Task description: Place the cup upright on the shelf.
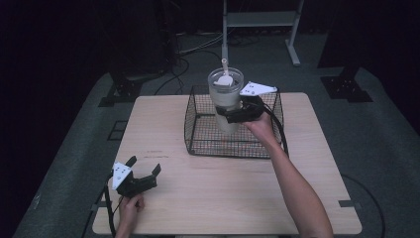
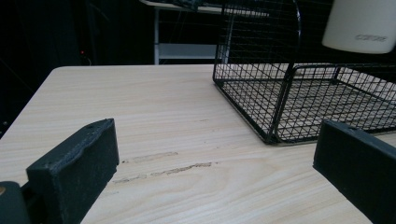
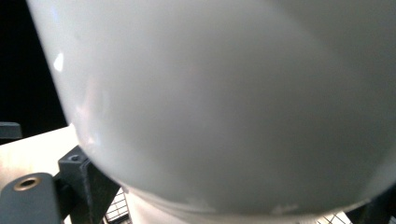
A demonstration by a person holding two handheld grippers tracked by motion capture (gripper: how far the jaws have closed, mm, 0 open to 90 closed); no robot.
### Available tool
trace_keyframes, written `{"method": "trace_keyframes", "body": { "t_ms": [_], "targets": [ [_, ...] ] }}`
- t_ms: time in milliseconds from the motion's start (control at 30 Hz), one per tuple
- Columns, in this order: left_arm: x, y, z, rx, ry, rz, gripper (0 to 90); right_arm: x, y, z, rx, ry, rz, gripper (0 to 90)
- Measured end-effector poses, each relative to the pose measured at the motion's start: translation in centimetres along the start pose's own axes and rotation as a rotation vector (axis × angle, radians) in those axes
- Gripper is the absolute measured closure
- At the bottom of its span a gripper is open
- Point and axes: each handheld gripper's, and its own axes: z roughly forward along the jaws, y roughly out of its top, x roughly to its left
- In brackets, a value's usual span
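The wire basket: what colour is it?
Black; the wire basket shows best in the left gripper view.

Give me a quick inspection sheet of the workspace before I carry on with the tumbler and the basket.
Surface: light wooden table, with faint scuff marks near its front left.
Job's things: white tumbler with lid and straw, held upright above the black wire basket; its base hangs clear of the basket floor in the left gripper view.
Clutter: nothing seen.
Grippers: right gripper clamped on the tumbler's side; left gripper open, holding nothing, low over the table's front left.
Cables: a black cable trails from each gripper; more cables lie on the floor behind the table.
Surroundings: dark room, grey floor mat, white metal frame behind, black stand feet at both sides.
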Motion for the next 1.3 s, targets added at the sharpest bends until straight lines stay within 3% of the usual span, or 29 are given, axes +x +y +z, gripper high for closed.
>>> {"method": "trace_keyframes", "body": {
  "t_ms": [167, 367, 433, 533, 600, 800, 1300],
  "targets": [
    [0.0, 0.0, 0.0, 0.0, -0.004, 0.003, 0.0, -0.6, 0.3, 1.8, 0.051, -0.011, 0.008, 8.7],
    [0.0, 0.0, -0.1, -0.004, -0.009, 0.004, 0.0, -1.3, 0.2, 3.2, 0.067, -0.005, 0.024, 8.4],
    [0.0, 0.0, -0.1, -0.006, -0.01, 0.005, 0.0, -2.1, 0.0, 4.0, 0.068, 0.019, 0.032, 8.4],
    [0.0, 0.0, -0.1, -0.005, -0.013, 0.007, 0.0, -2.3, -0.5, 4.7, 0.072, -0.003, 0.032, 8.4],
    [0.0, 0.0, -0.1, -0.006, -0.016, 0.009, 0.0, -2.5, -0.9, 5.1, 0.089, -0.011, 0.033, 8.4],
    [0.0, 0.0, -0.1, -0.012, -0.019, 0.007, 0.0, -3.3, -2.2, 6.0, 0.114, -0.004, 0.105, 8.3],
    [0.2, -0.1, -0.3, -0.029, -0.033, -0.006, 0.0, -3.8, -4.3, 8.0, 0.181, -0.016, 0.116, 8.2]
  ]
}}
